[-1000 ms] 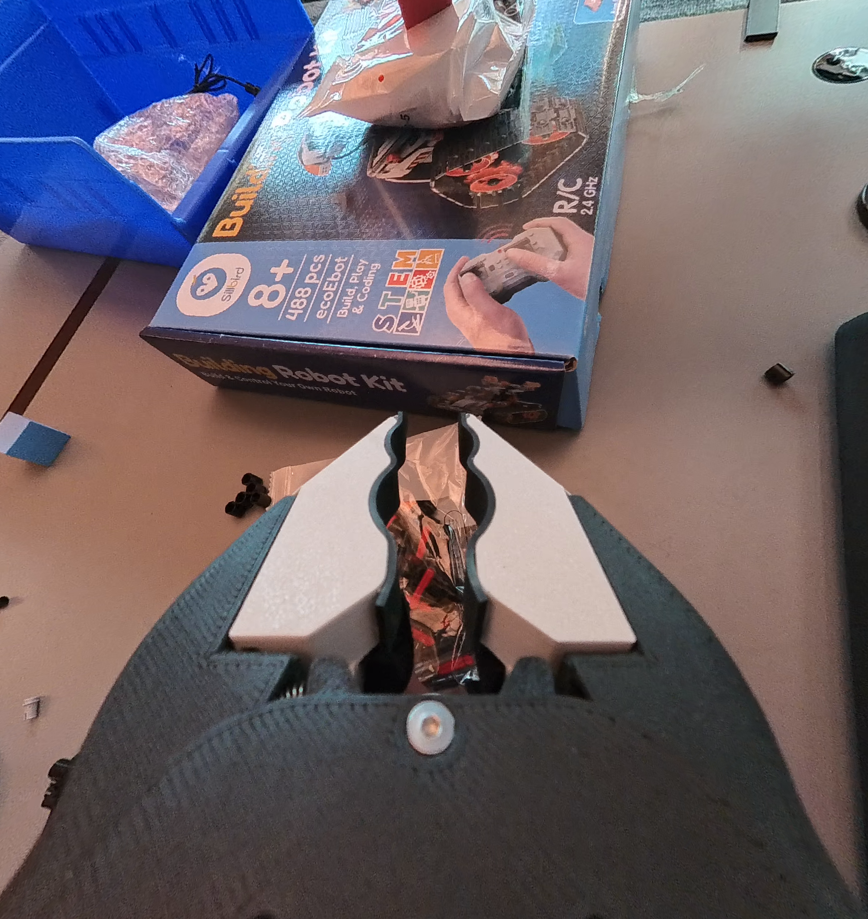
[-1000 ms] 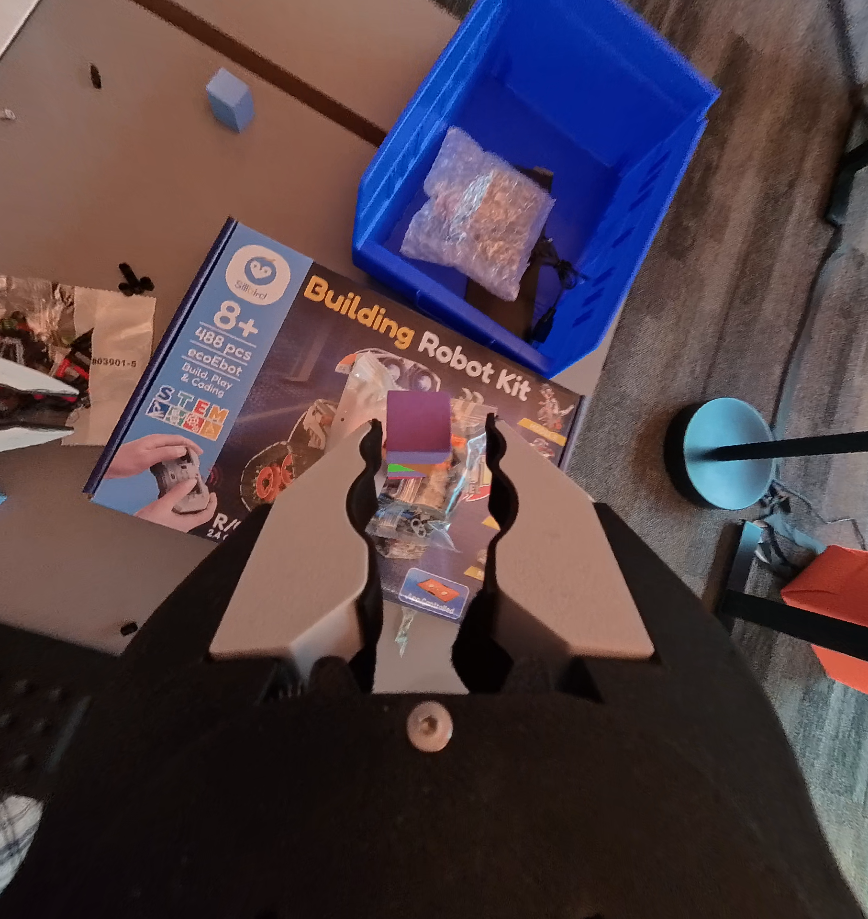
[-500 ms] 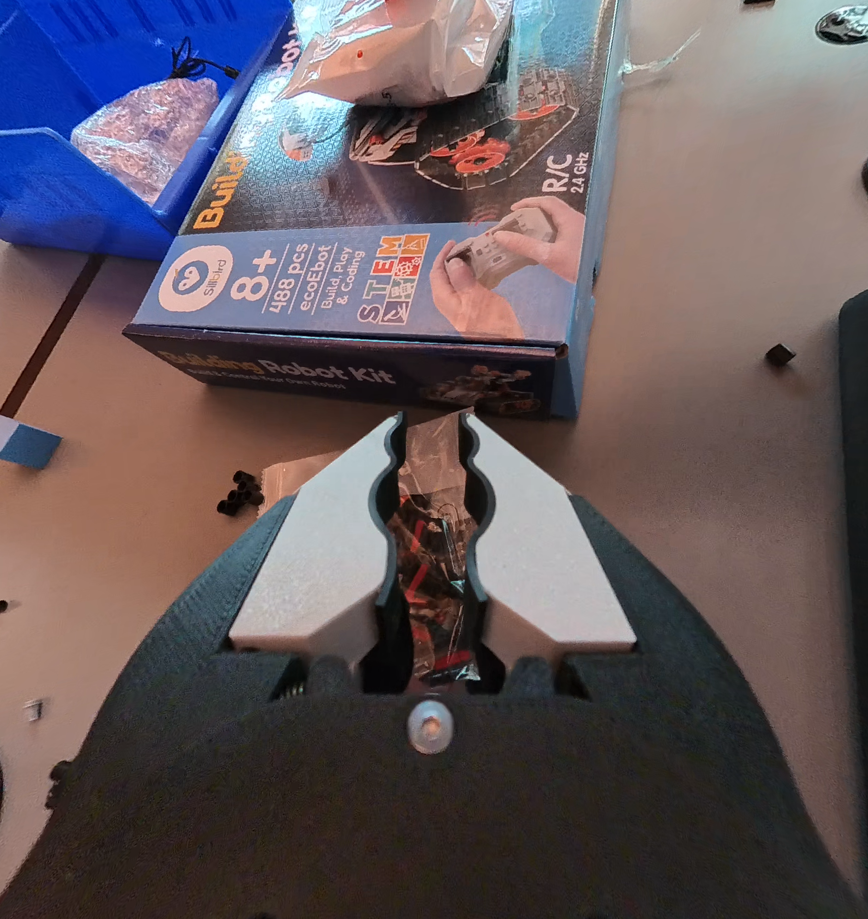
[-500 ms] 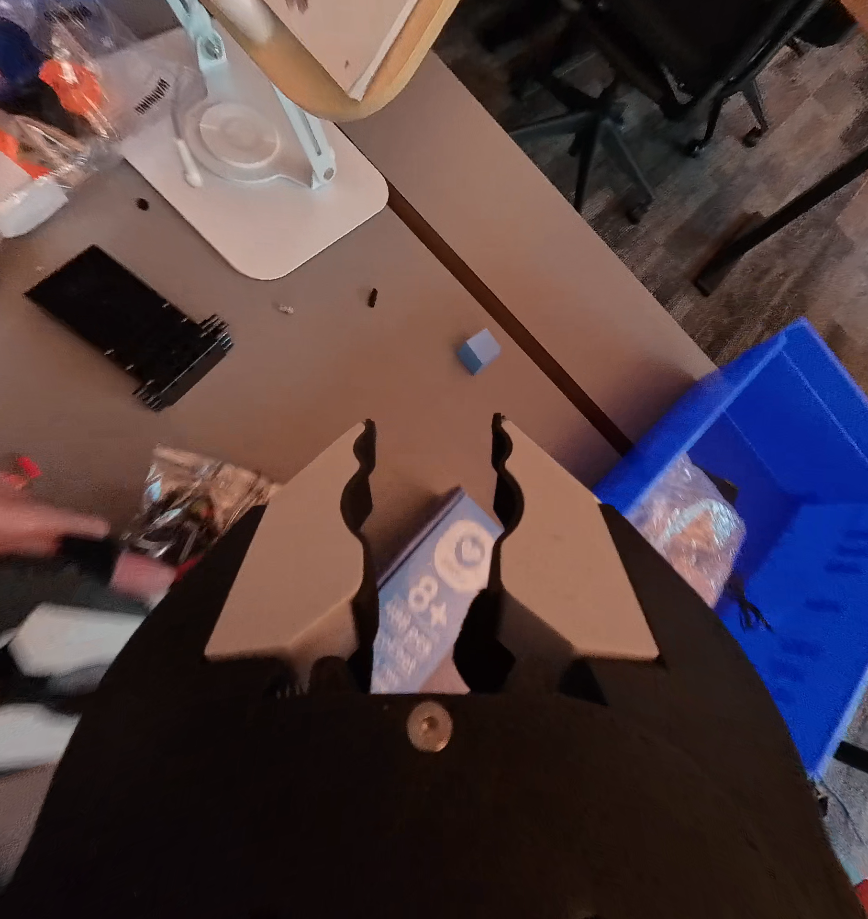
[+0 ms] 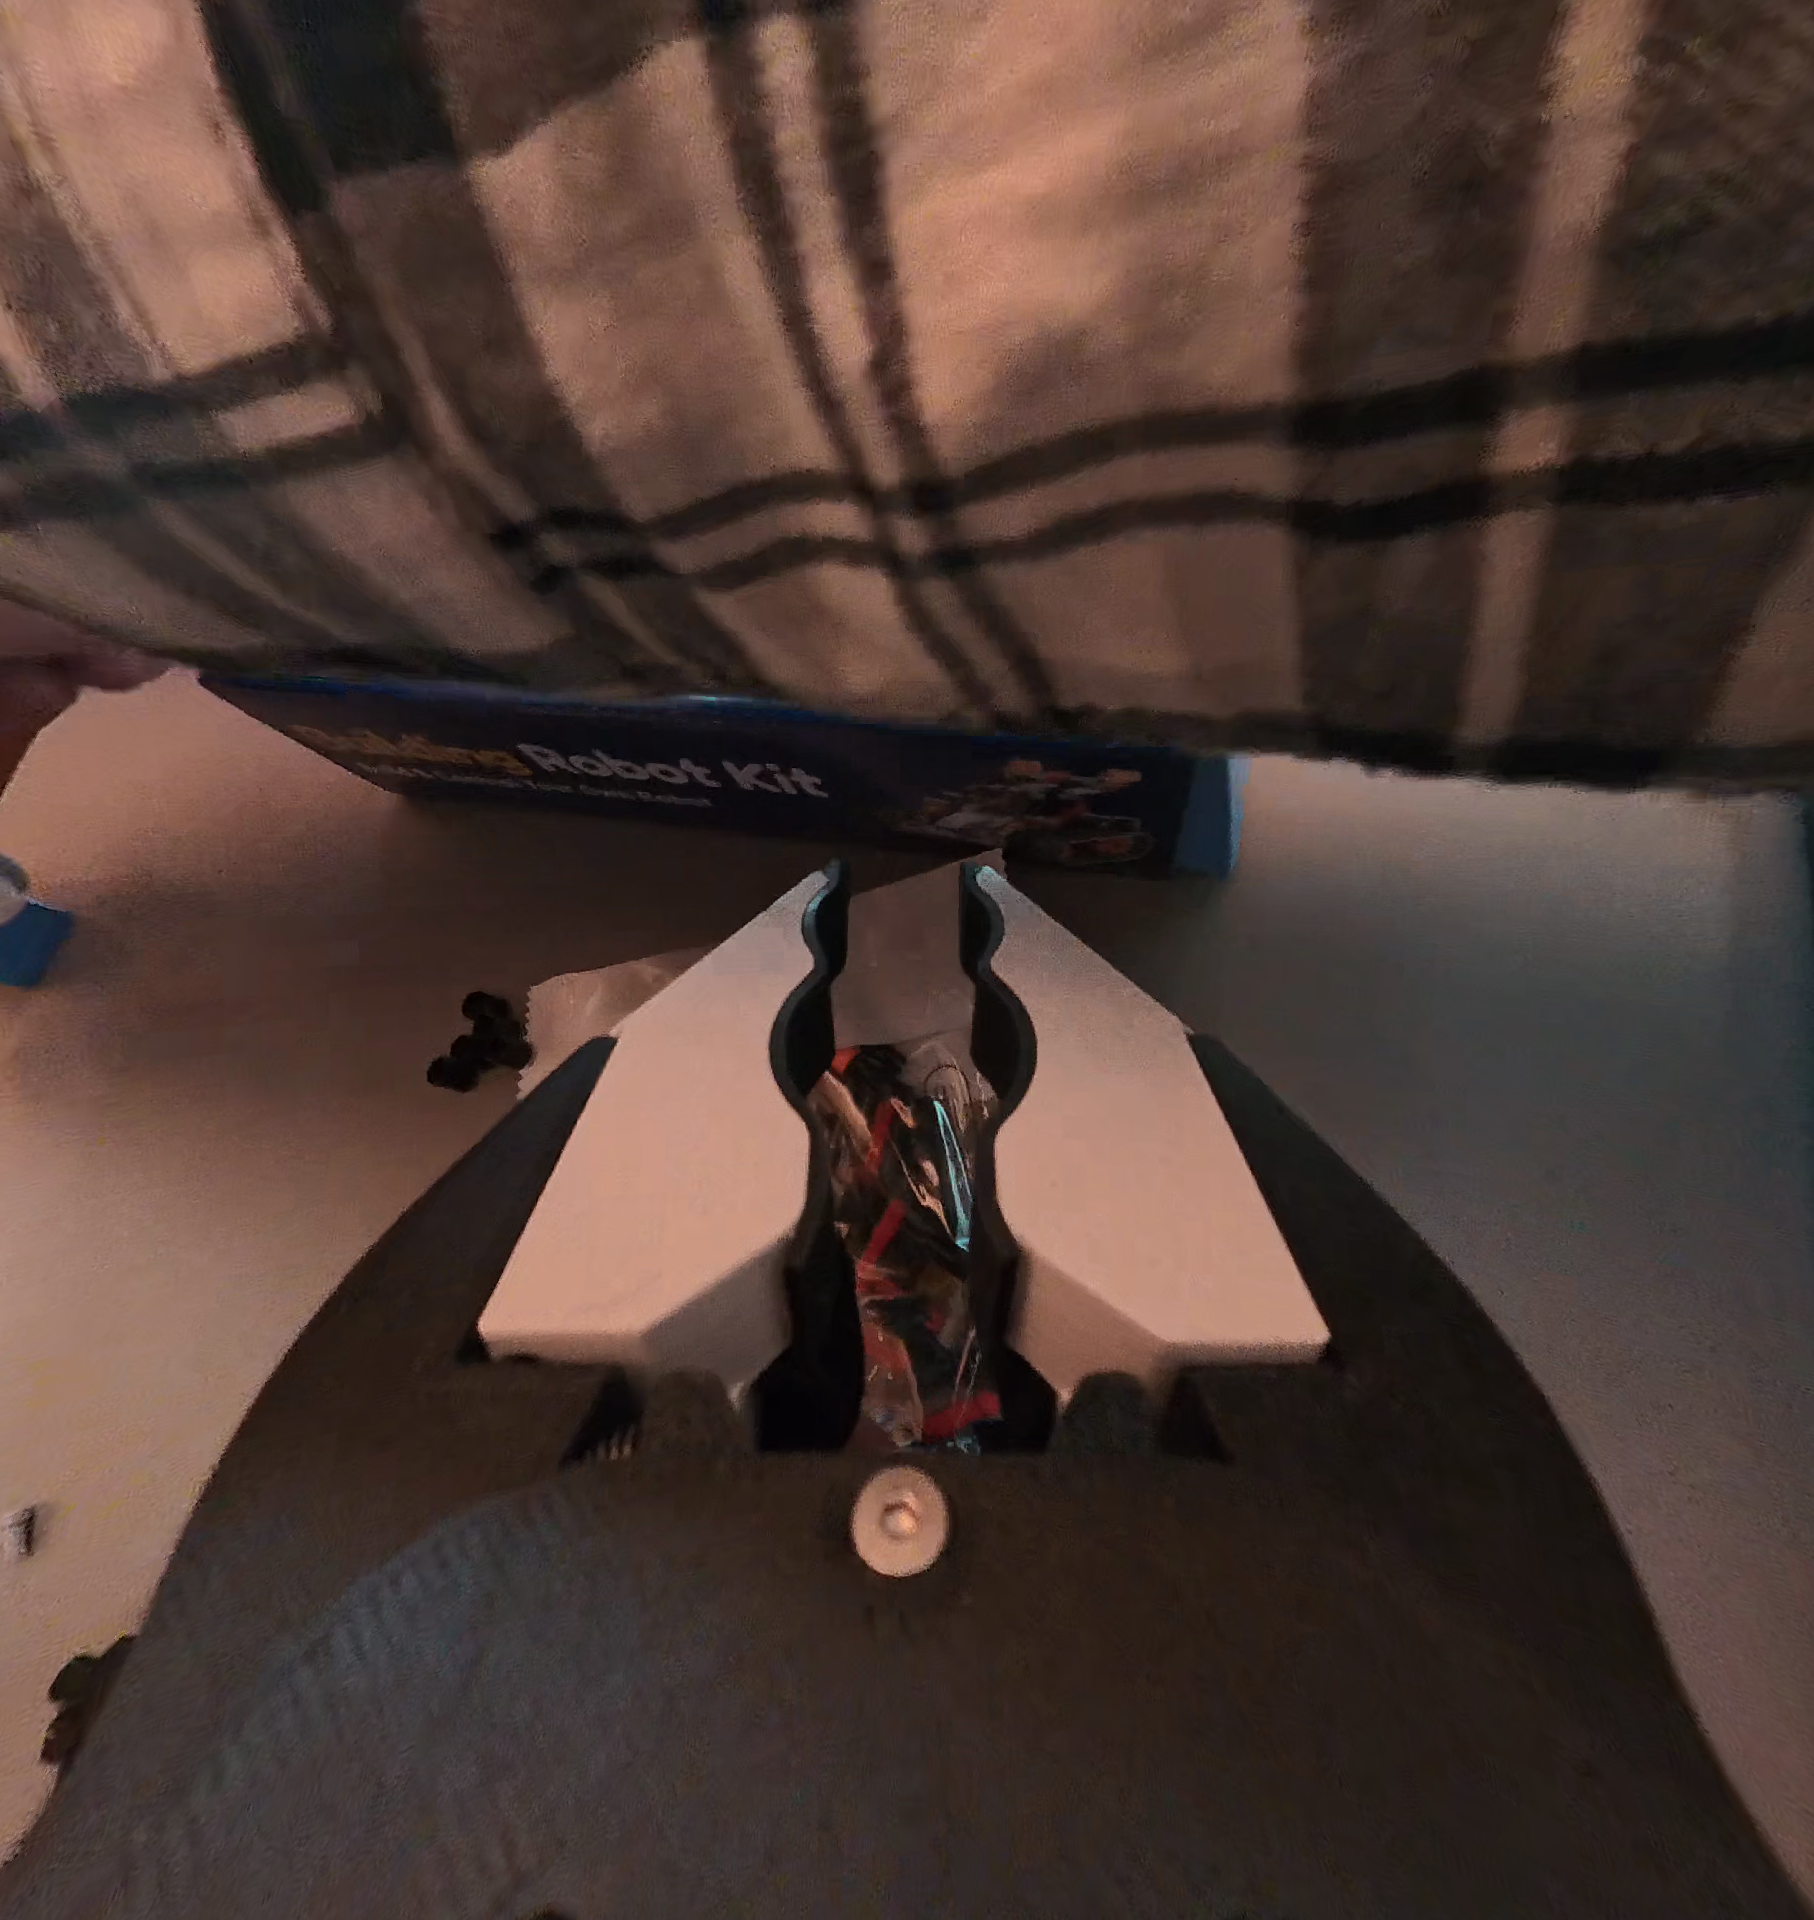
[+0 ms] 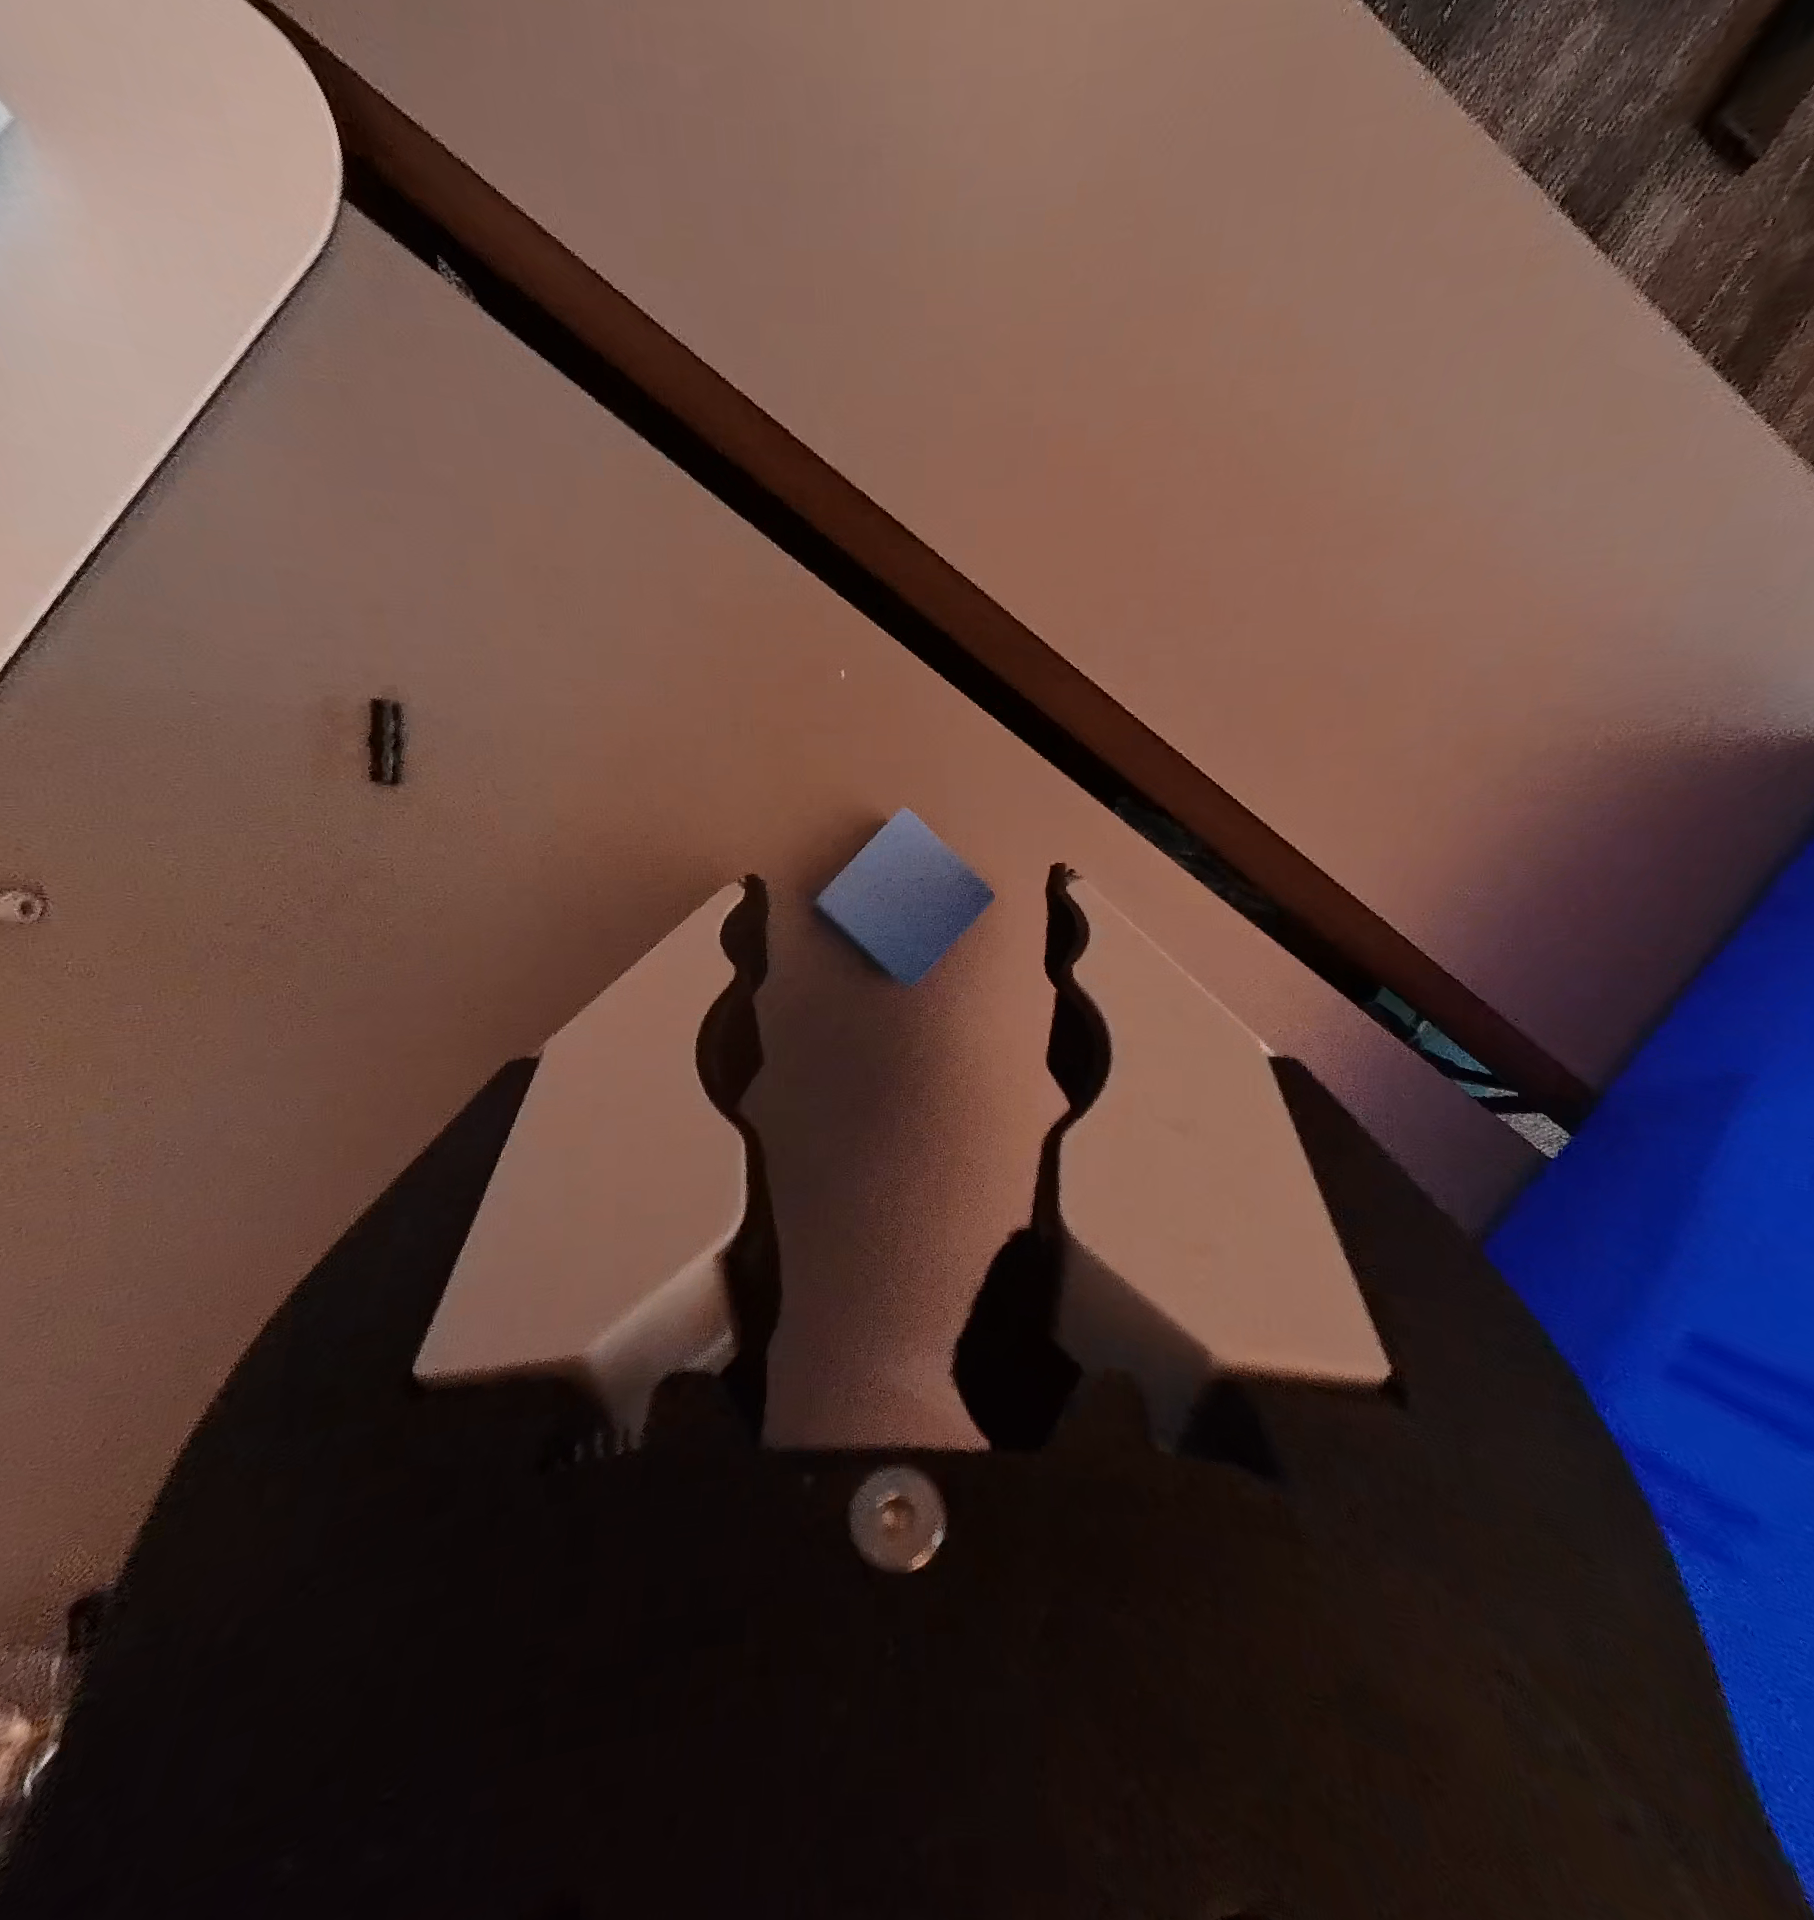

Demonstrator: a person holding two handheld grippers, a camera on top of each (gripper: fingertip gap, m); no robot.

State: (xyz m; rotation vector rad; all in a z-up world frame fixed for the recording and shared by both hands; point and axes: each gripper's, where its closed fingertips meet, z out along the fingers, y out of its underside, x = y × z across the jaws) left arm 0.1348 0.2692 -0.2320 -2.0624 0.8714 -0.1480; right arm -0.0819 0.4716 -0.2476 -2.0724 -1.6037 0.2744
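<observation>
My left gripper [image 5: 903, 883] is shut on a clear plastic bag of black and red parts [image 5: 908, 1205] and holds it low over the table, just in front of the dark blue kit box [image 5: 737, 769]. A plaid sleeve [image 5: 882, 343] reaches across above the box and hides its top. My right gripper [image 6: 905, 883] is open and empty, hovering over the table with a small blue cube [image 6: 903, 899] just beyond its fingertips, between them. The right gripper's tip also shows at the left edge of the left wrist view, over the blue cube [image 5: 4, 940].
A dark seam [image 6: 882, 551] runs across the table behind the cube. A blue bin [image 6: 1734, 1299] sits at the right. A white base plate [image 6: 103, 312] lies far left. Small black parts [image 5: 477, 1039] and a black pin [image 6: 385, 740] lie loose on the table. Some 30 centimeters of space lies between my two pairs of fingers.
My right gripper has swung left and down to the blue cube, still open. Its plaid sleeve now crosses the left wrist view. The left gripper keeps its hold on the bag.
</observation>
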